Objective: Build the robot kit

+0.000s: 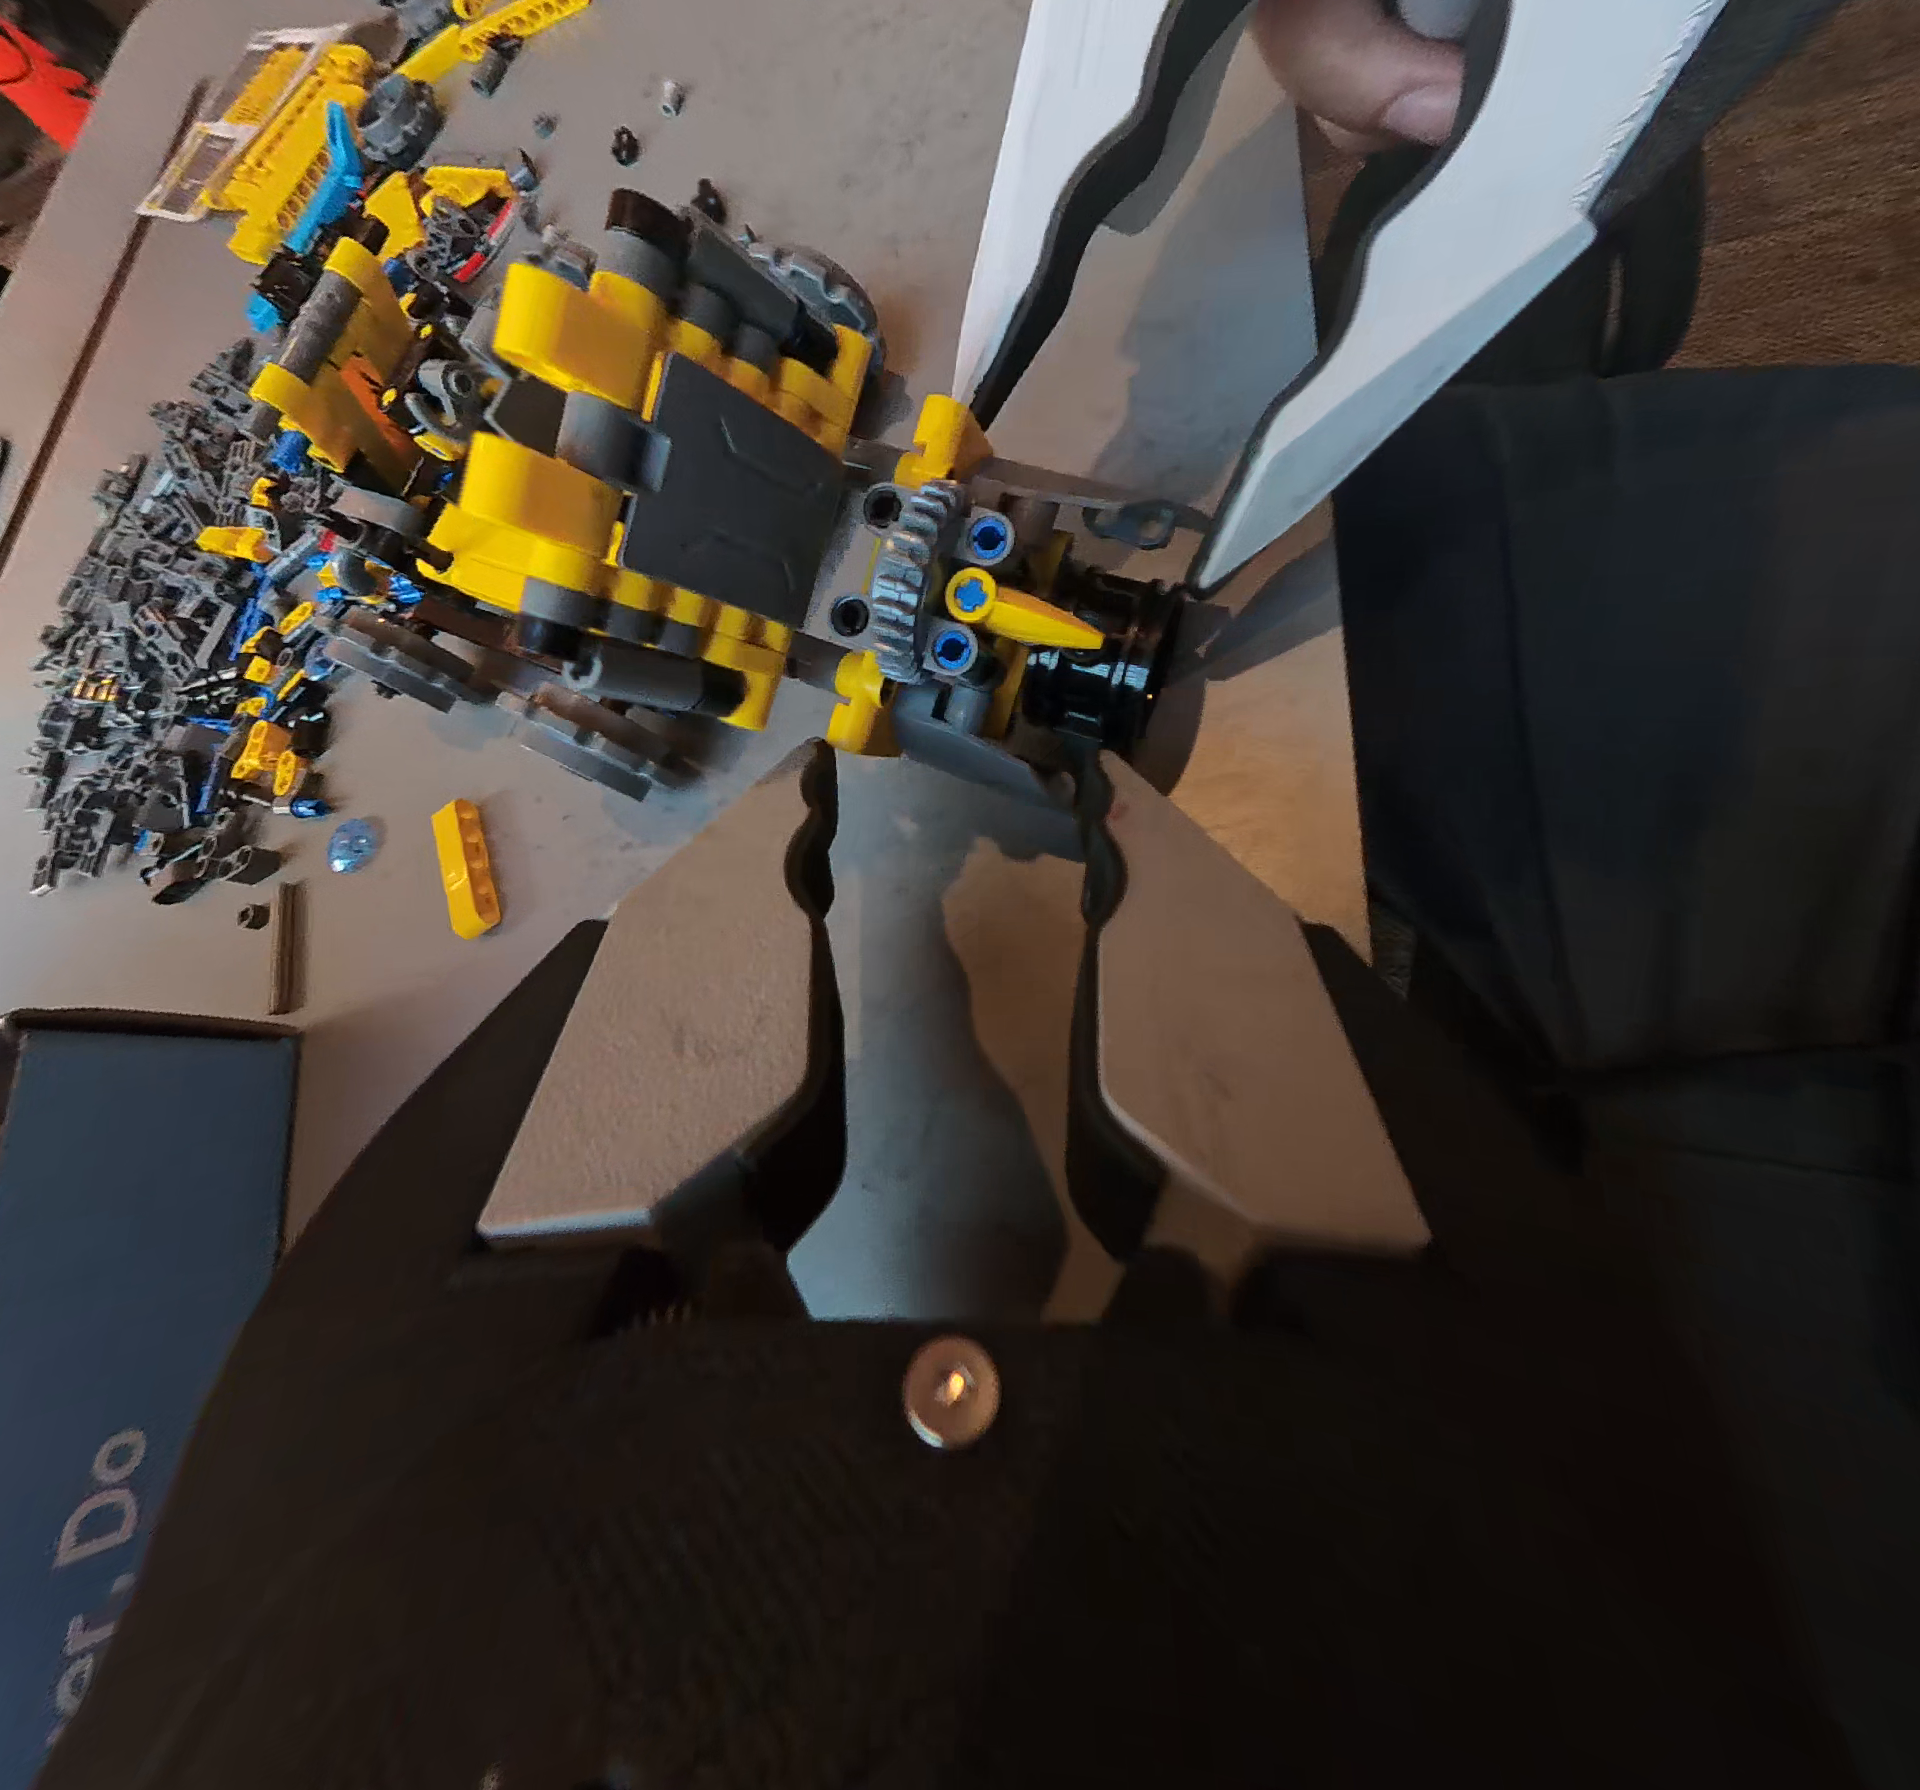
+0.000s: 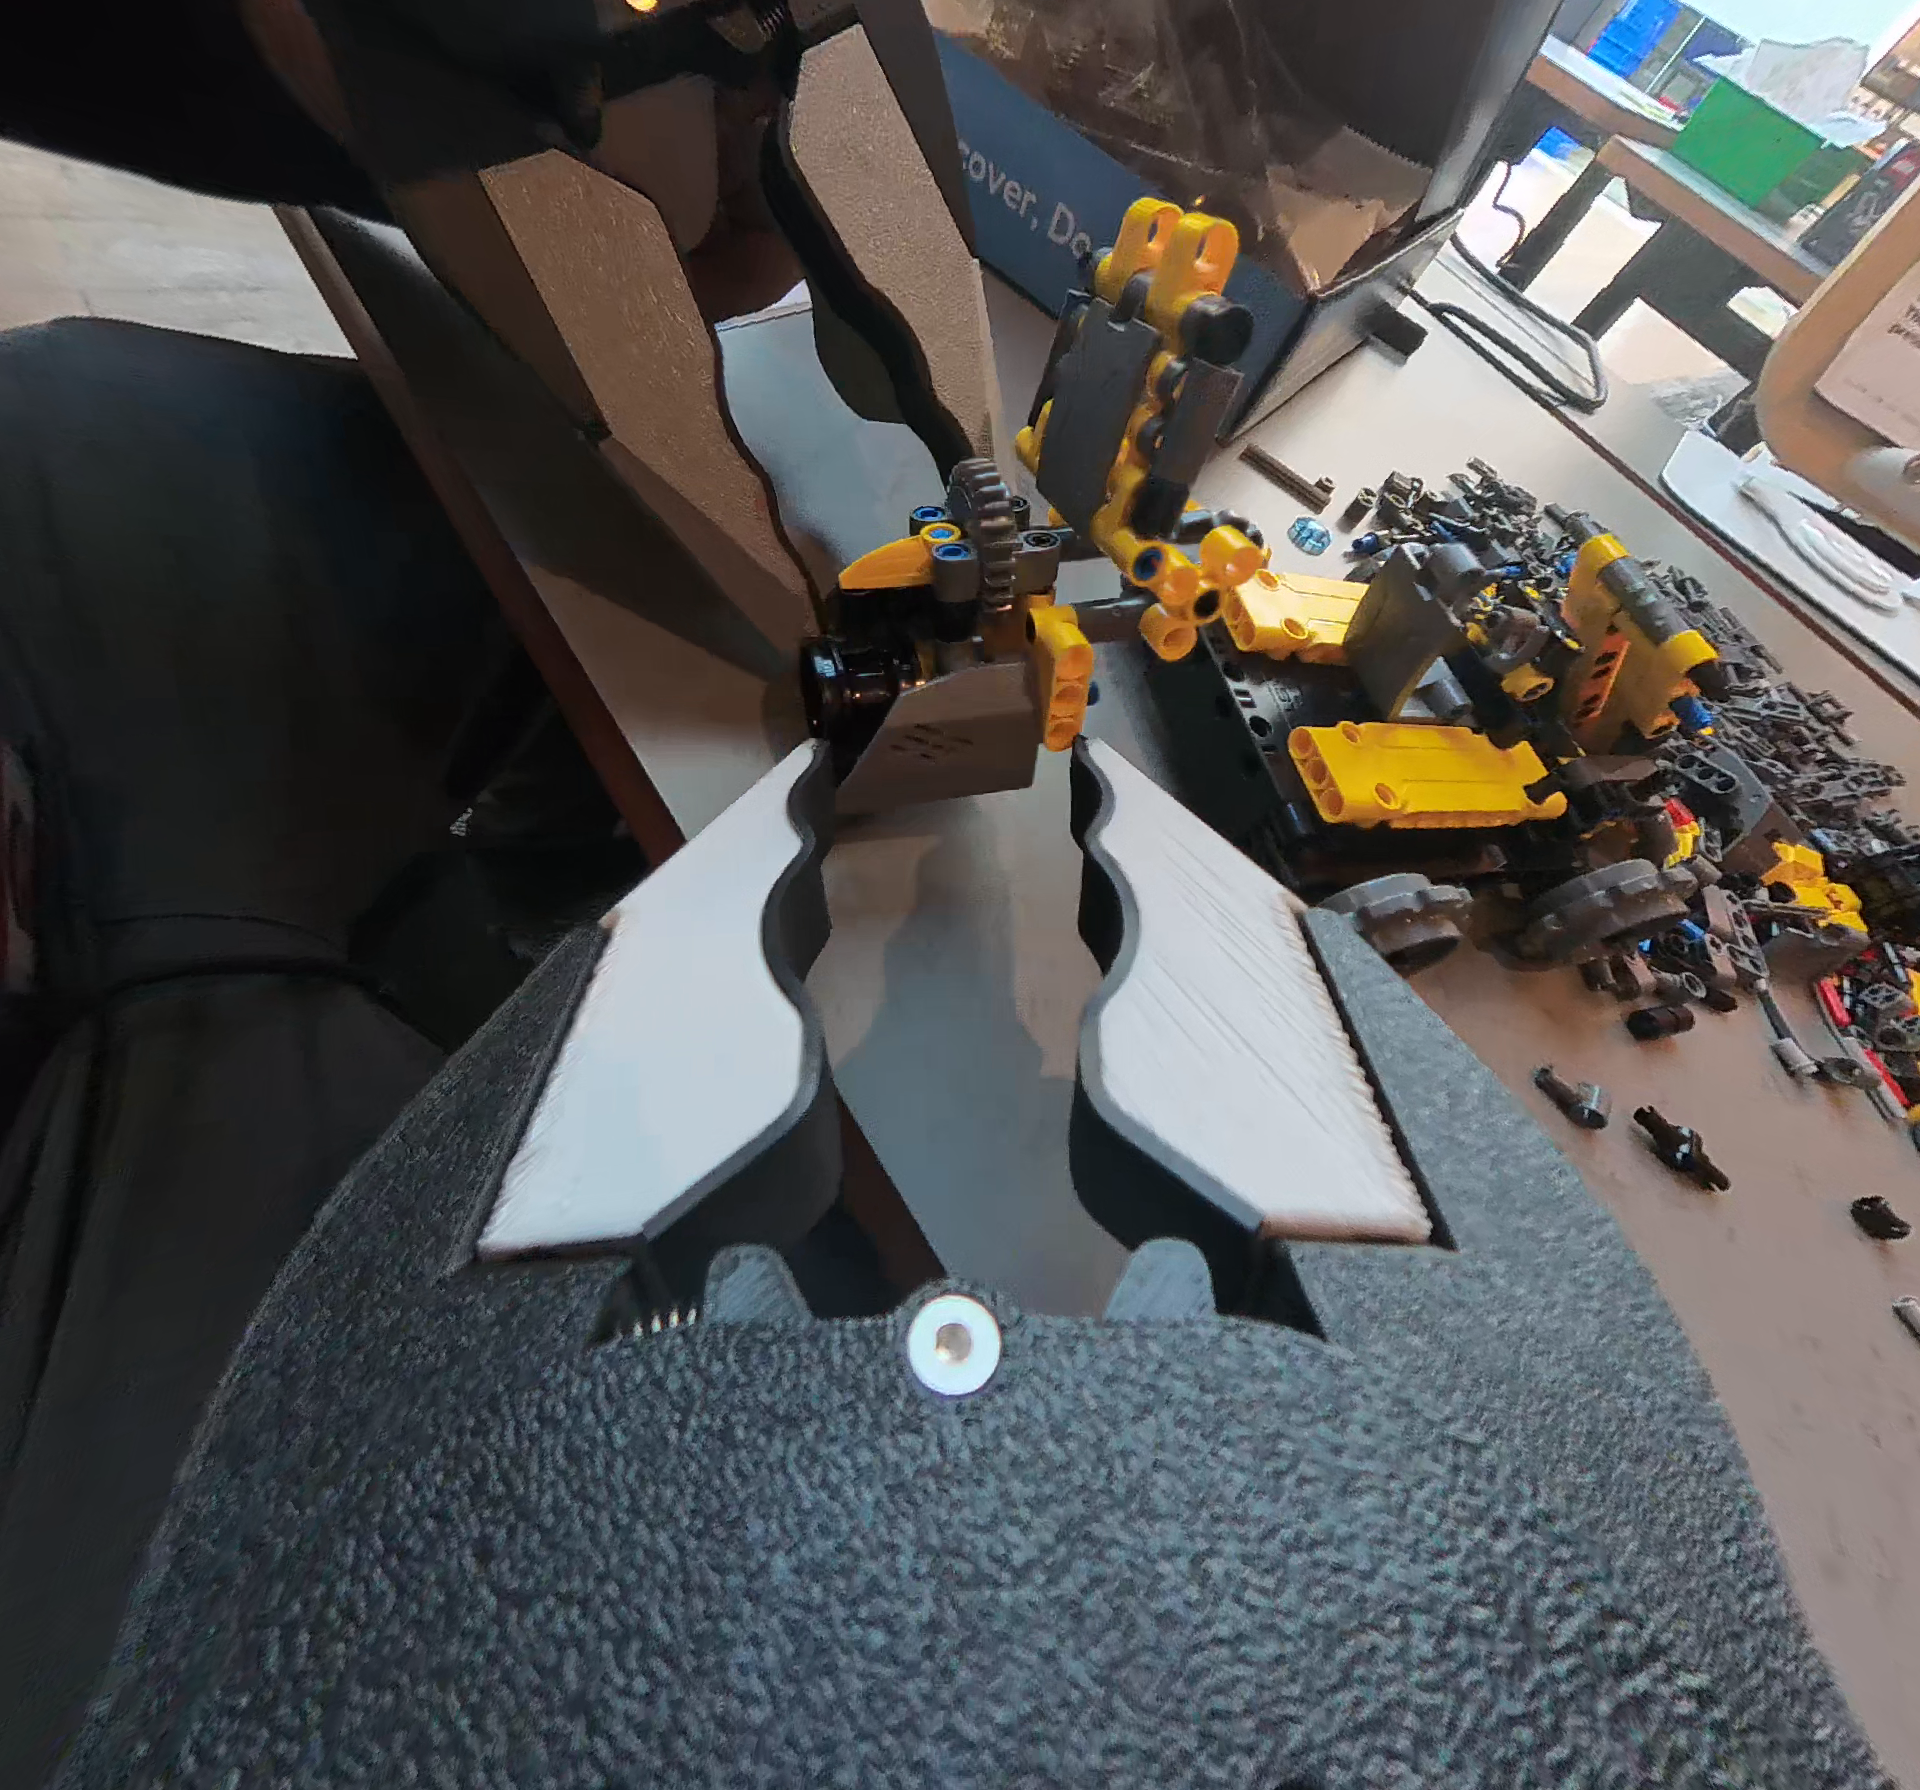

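Left gripper (image 1: 956,784) spread, fingertips straddling grey panel end of yellow-grey brick model (image 1: 727,535), touching or just beside it; clamp unclear. Right gripper (image 2: 951,758) spread too, tips flanking same end near black hub (image 2: 847,686). Model lying on table (image 1: 914,130) near edge, loose parts pile (image 1: 156,660) far left. Advice: centring fingers on solid panel, squeezing gently, avoiding grey gear (image 1: 914,577).

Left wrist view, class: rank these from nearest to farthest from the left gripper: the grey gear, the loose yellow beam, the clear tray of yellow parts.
From the left gripper:
1. Grey gear, just beyond the fingertips.
2. Loose yellow beam, lying left.
3. Clear tray of yellow parts, far upper left.
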`<action>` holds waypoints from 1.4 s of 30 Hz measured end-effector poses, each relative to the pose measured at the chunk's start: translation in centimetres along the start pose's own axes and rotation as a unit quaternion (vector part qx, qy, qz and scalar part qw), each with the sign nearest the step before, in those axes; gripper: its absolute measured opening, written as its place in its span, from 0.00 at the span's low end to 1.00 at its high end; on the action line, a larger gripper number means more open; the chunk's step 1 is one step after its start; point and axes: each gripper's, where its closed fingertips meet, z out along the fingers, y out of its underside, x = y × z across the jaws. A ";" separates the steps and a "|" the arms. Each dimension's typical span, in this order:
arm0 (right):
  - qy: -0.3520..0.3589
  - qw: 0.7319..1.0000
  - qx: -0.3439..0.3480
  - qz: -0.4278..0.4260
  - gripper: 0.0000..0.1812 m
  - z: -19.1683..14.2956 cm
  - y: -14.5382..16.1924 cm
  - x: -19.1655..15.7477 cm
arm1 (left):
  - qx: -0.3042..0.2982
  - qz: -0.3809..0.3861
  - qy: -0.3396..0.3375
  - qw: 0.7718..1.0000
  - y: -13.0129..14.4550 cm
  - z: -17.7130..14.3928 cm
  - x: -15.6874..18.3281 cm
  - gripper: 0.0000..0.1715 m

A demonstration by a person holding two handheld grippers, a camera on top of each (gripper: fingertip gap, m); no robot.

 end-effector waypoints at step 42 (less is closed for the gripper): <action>0.037 0.992 -0.021 0.117 0.16 -0.7 1.1 1.5 | -0.025 -0.043 0.001 0.999 0.4 -0.4 0.8 0.00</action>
